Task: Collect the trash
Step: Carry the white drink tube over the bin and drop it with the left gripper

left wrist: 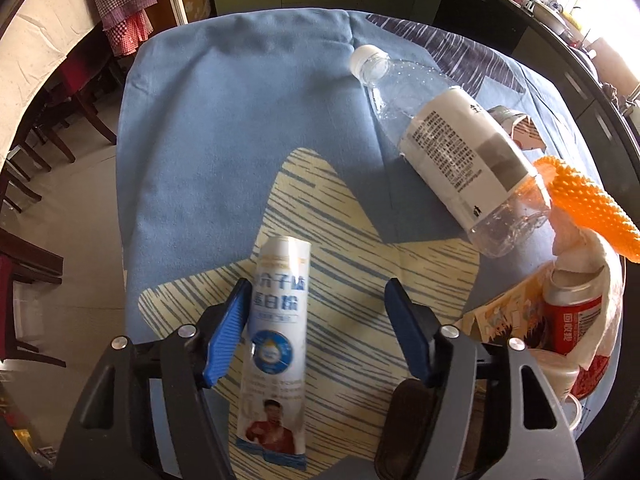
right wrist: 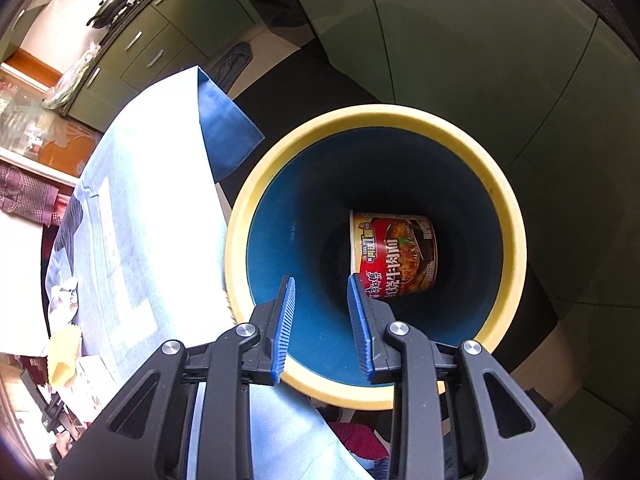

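Left fingers [left wrist: 316,328] straddle packet [left wrist: 276,344] on tabletop [left wrist: 224,128], not clamped.
Right fingers [right wrist: 322,328] parted, empty, over bin [right wrist: 514,216]; noodle cup [right wrist: 394,256] lies inside.

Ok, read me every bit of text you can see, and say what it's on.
"分子肽 蛋白粉": white sachet.
"红烧牛肉面": noodle cup inside the bin.
plastic bottle label: print too small to read.
red can: characters too blurred to read.
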A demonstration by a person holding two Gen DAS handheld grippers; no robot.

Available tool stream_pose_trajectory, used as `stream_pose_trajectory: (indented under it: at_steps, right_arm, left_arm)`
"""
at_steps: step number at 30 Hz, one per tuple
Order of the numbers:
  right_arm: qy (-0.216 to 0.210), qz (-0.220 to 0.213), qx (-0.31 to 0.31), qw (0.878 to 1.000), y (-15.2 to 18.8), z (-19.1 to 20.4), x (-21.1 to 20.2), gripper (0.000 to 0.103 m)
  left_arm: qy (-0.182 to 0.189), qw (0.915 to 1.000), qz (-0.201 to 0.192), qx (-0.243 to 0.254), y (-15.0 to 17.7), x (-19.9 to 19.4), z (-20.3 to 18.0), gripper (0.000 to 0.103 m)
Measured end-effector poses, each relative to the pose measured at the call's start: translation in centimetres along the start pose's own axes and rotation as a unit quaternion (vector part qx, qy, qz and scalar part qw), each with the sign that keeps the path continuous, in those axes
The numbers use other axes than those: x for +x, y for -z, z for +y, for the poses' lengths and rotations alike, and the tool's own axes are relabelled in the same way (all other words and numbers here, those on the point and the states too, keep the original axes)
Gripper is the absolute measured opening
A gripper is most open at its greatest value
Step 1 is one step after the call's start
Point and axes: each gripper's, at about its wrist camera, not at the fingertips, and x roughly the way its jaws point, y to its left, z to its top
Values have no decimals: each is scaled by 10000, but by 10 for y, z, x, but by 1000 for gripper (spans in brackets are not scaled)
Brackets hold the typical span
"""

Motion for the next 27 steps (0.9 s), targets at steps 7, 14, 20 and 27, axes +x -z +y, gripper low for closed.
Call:
stream_pose_trajectory:
  at_steps: [7,14,20,27]
  right_arm:
    - [-44,25,-37,10000,0,1,2,28]
    - [-72,52,-78,9999,2,2,4,28]
    - [-121,17,-84,9999,4,1,2,28]
    - [-245,-166,-132,9995,12,-3,-13,28]
  left_arm:
    - [75,9996,210,199,7,-4,-4,56]
    - [97,9995,218,225,14,-8,1,28]
    - [267,9991,106,324,15,-19,-2,17]
    - [325,9965,-371,673,-1,-64,-27,17]
